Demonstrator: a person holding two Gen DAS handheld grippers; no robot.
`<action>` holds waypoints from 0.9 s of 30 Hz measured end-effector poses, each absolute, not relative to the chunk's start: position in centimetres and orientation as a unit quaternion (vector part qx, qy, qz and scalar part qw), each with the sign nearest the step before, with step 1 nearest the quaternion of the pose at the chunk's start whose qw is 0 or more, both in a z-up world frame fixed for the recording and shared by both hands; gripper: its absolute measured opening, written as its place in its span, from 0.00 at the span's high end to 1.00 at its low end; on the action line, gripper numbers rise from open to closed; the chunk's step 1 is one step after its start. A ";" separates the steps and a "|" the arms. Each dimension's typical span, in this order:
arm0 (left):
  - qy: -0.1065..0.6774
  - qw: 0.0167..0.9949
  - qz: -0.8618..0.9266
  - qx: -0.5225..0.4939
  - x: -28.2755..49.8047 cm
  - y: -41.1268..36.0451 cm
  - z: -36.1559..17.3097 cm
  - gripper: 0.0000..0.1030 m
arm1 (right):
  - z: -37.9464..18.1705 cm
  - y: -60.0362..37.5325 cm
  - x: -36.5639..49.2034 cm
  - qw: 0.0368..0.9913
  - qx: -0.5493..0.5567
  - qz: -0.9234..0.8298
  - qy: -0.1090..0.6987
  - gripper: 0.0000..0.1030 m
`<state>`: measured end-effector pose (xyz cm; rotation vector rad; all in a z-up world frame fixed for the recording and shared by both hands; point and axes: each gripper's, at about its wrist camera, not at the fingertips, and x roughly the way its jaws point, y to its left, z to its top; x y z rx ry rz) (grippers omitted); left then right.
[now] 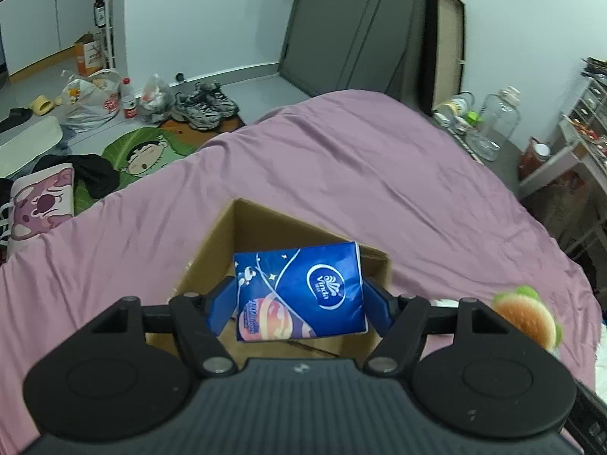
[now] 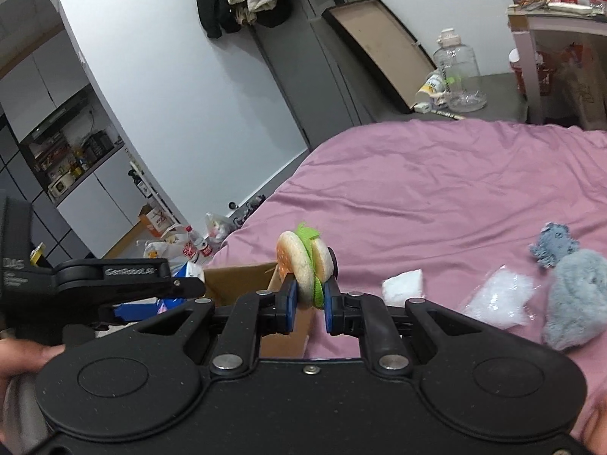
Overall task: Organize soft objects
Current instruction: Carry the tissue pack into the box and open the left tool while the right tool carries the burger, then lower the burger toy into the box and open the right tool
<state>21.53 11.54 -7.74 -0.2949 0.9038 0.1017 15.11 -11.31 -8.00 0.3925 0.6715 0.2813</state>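
Observation:
My left gripper (image 1: 299, 303) is shut on a blue tissue pack (image 1: 299, 292) and holds it over the open cardboard box (image 1: 227, 235) on the purple bed. My right gripper (image 2: 308, 303) is shut on a plush hamburger (image 2: 303, 261), held on edge just right of the box (image 2: 235, 276). The hamburger also shows at the right in the left wrist view (image 1: 525, 318). The left gripper's body (image 2: 114, 280) shows at the left in the right wrist view.
On the purple bedspread (image 2: 436, 197) to the right lie a white packet (image 2: 404, 284), a clear plastic bag (image 2: 500, 295) and grey fluffy cloths (image 2: 573, 295). Beyond the bed's left edge the floor holds shoes (image 1: 205, 104), bags (image 1: 91, 98) and a pillow (image 1: 41, 201).

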 end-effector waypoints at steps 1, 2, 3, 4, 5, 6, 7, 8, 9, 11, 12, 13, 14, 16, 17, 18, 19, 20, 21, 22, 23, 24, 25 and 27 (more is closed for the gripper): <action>0.436 0.887 0.055 -0.143 21.9 11.9 -8.0 0.33 | -8.1 -11.1 15.3 0.912 0.196 0.140 0.332 0.86; 0.437 0.886 0.060 -0.143 22.1 12.2 -8.3 0.33 | -8.2 -10.7 15.4 0.911 0.194 0.142 0.336 0.86; 0.435 0.887 0.065 -0.141 22.4 12.4 -8.5 0.32 | -8.2 -10.3 15.6 0.911 0.189 0.142 0.338 0.86; 0.433 0.888 0.067 -0.139 22.6 12.6 -8.7 0.32 | -8.2 -10.0 15.6 0.910 0.187 0.143 0.340 0.86; 0.432 0.888 0.068 -0.138 22.8 12.7 -8.8 0.32 | -8.2 -9.8 15.7 0.909 0.189 0.146 0.341 0.86; 0.434 0.888 0.069 -0.138 23.1 12.9 -9.0 0.32 | -8.2 -9.5 15.8 0.908 0.190 0.149 0.343 0.86; 0.435 0.887 0.071 -0.138 23.4 13.0 -9.3 0.32 | -8.3 -9.1 16.0 0.907 0.189 0.151 0.345 0.86; 0.436 0.886 0.072 -0.137 23.5 13.2 -9.5 0.32 | -8.2 -8.7 16.1 0.907 0.187 0.152 0.345 0.86; 0.438 0.885 0.073 -0.137 23.7 13.3 -9.8 0.32 | -8.2 -8.4 16.2 0.906 0.187 0.154 0.347 0.86; 0.442 0.883 0.075 -0.141 24.0 13.6 -10.2 0.32 | -8.2 -7.7 16.6 0.905 0.185 0.158 0.350 0.86; 0.442 0.882 0.077 -0.143 24.1 13.8 -10.3 0.32 | -8.2 -7.3 16.8 0.904 0.184 0.159 0.351 0.86; 0.442 0.882 0.079 -0.143 24.2 14.0 -10.4 0.31 | -8.2 -6.9 17.1 0.903 0.184 0.162 0.353 0.86; 0.439 0.883 0.080 -0.142 24.2 14.1 -10.4 0.30 | -8.2 -6.5 17.4 0.902 0.184 0.165 0.353 0.86; 0.435 0.886 0.081 -0.141 24.3 14.3 -10.2 0.27 | -8.3 -5.8 17.8 0.901 0.185 0.168 0.355 0.86; 0.433 0.887 0.076 -0.141 24.3 14.5 -10.1 0.24 | -8.3 -5.5 18.0 0.901 0.186 0.169 0.355 0.86; 0.432 0.888 0.074 -0.141 24.4 14.5 -10.0 0.23 | -8.3 -5.2 18.3 0.900 0.187 0.169 0.356 0.86; 0.431 0.888 0.075 -0.140 24.3 14.6 -9.9 0.23 | -8.4 -4.9 18.5 0.900 0.188 0.170 0.356 0.86; 0.429 0.889 0.080 -0.138 24.3 14.9 -9.8 0.22 | -8.5 -4.6 18.8 0.899 0.187 0.170 0.357 0.86; 0.426 0.890 0.084 -0.137 24.1 15.2 -9.6 0.22 | -8.6 -4.3 19.0 0.899 0.187 0.171 0.358 0.86; 0.425 0.891 0.087 -0.138 24.0 15.4 -9.5 0.22 | -8.7 -4.0 19.2 0.898 0.188 0.171 0.359 0.86; 0.424 0.890 0.091 -0.140 23.8 15.8 -9.4 0.22 | -8.8 -3.7 19.4 0.897 0.189 0.172 0.362 0.86; 0.425 0.889 0.092 -0.142 23.7 16.1 -9.3 0.22 | -8.9 -3.5 19.6 0.895 0.189 0.173 0.364 0.86; 0.427 0.888 0.094 -0.144 23.5 16.4 -9.3 0.22 | -9.0 -3.3 19.7 0.894 0.189 0.174 0.367 0.86; 0.430 0.886 0.095 -0.144 23.4 16.8 -9.2 0.22 | -9.0 -2.8 19.8 0.894 0.186 0.174 0.370 0.82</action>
